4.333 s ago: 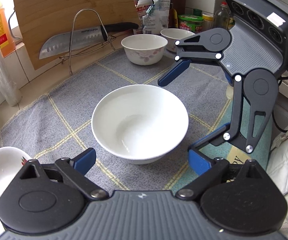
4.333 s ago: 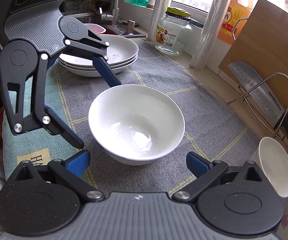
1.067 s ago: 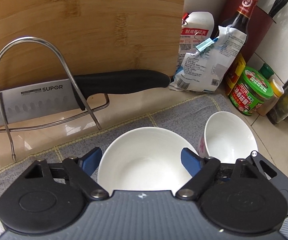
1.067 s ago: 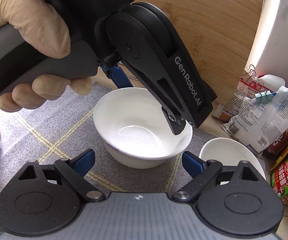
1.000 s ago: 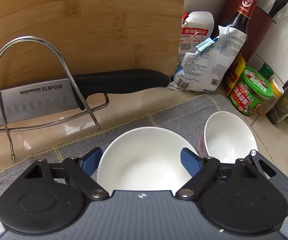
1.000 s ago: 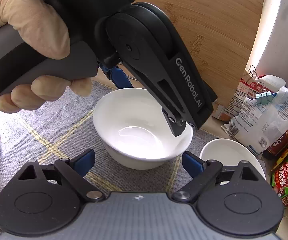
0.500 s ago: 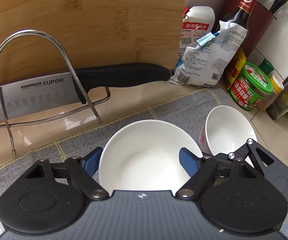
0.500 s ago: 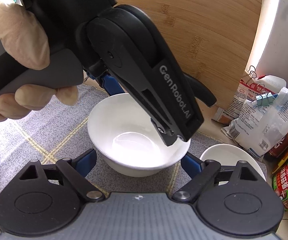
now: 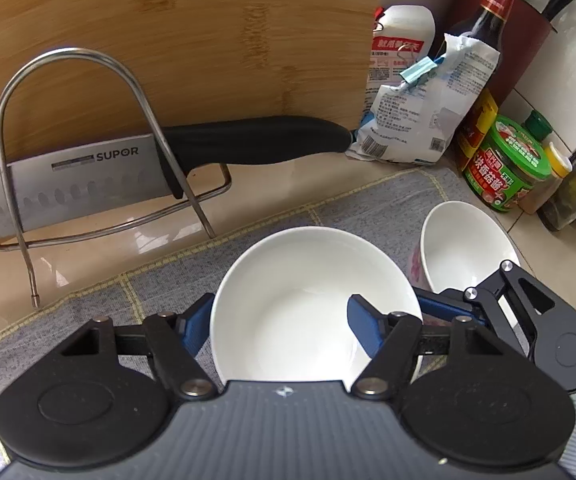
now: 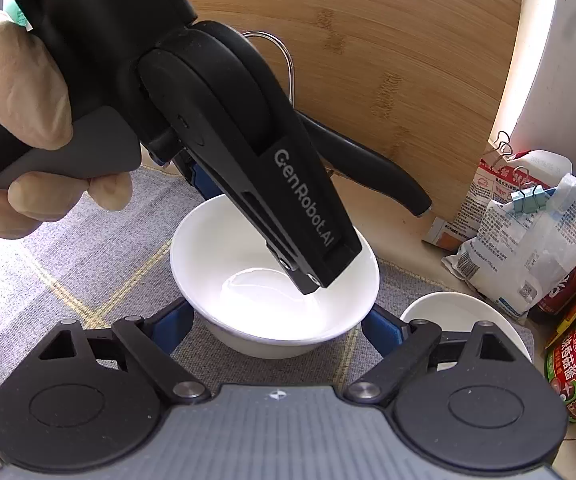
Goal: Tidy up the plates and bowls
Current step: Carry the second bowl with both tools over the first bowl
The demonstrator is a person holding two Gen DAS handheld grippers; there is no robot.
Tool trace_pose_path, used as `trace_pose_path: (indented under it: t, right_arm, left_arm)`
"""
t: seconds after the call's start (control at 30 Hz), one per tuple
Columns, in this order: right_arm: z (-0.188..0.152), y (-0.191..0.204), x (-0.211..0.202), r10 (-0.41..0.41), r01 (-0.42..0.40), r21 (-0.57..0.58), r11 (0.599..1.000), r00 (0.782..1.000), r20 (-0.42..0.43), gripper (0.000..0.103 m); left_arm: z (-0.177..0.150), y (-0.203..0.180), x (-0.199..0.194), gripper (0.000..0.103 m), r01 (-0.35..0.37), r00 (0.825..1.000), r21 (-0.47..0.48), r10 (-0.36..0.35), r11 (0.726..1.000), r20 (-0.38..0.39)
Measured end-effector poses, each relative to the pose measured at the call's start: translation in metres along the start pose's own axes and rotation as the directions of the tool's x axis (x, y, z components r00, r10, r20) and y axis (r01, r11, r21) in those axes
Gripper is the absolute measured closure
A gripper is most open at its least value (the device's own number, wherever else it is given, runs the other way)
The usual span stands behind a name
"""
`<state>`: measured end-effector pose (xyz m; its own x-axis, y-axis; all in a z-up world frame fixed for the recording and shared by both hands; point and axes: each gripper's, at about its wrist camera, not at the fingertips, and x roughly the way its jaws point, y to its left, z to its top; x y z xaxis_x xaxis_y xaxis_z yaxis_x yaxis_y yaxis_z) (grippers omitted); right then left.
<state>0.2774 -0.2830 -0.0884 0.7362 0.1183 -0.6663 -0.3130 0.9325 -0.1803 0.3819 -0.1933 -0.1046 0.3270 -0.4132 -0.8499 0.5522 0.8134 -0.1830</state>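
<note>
The plain white round ceramic bowl stands on the grey woven mat with yellow grid lines, which covers the beige glossy desk. The left claw is spread, with one blue pad outside the bowl's left wall and the other blue pad over the bowl's interior at the right; whether either pad touches the rim cannot be told. In the right wrist view the right claw is also spread, its blue pads flanking the near lower wall of the same bowl; contact cannot be confirmed. The left claw's black linkage reaches down over the bowl in that view, held by a beige-gloved hand. A second white bowl with pink floral print outside stands just beside the first, on its right in the left wrist view. Behind the mat, a steel knife with black handle rests in a bent wire rack against an upright bamboo cutting board. Clipped white food bags, a dark sauce bottle and a green-lidded jar stand at the far right.
</note>
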Motion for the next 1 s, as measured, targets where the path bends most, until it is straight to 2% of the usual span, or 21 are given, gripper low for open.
trace_pose_path:
  t: [0.5, 1.0]
  right_arm:
    - [-0.001, 0.001, -0.012, 0.025, -0.025, 0.001, 1.0, 1.0, 0.006, 0.01]
    - [0.001, 0.017, -0.061, 0.058, -0.053, -0.081, 0.995, 0.996, 0.065, 0.01]
  left_arm:
    - [-0.006, -0.005, -0.008, 0.034, -0.002, 1.0, 0.03, 0.001, 1.0, 0.015]
    - [-0.032, -0.015, -0.059, 0.034, -0.031, 0.996, 0.02, 0.029, 0.999, 0.086]
